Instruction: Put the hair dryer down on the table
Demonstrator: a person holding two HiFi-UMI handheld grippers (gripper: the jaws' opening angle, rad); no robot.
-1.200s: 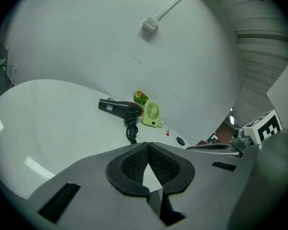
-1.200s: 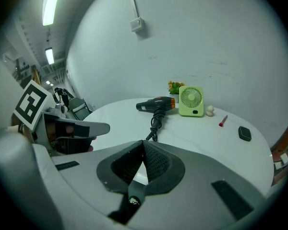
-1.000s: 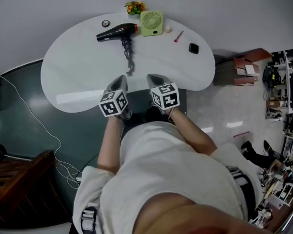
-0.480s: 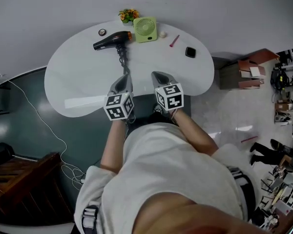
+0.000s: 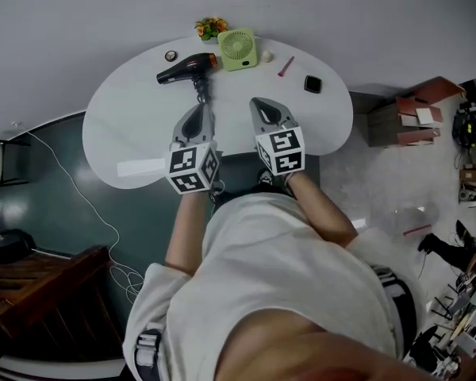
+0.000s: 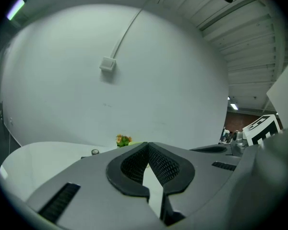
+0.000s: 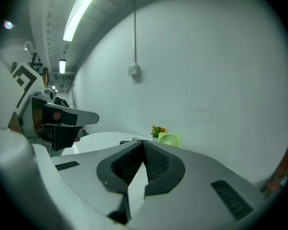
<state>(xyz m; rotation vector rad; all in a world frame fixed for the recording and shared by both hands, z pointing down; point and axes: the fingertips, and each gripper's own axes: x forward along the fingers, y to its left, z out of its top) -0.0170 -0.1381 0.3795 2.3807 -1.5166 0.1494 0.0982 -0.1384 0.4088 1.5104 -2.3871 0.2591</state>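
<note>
A black hair dryer (image 5: 186,67) with an orange nozzle end lies on the white table (image 5: 127,125) near its far edge, its dark cord (image 5: 201,94) trailing toward me. My left gripper (image 5: 195,108) hovers over the table's near middle, shut and empty, its tip close to the cord's end. My right gripper (image 5: 263,104) is beside it to the right, also shut with nothing in it. In the left gripper view (image 6: 147,145) and the right gripper view (image 7: 143,143) the jaws meet at their tips; the dryer is hidden behind them.
A green desk fan (image 5: 236,48) and a small flower pot (image 5: 211,28) stand at the table's far edge. A small round object (image 5: 170,55), a pink pen (image 5: 285,67) and a black item (image 5: 312,84) also lie there. Brown boxes (image 5: 416,111) sit on the floor at right.
Both grippers have moved forward over the table toward the dryer's cord. The view has shifted slightly; the dryer has stayed where it lies.
</note>
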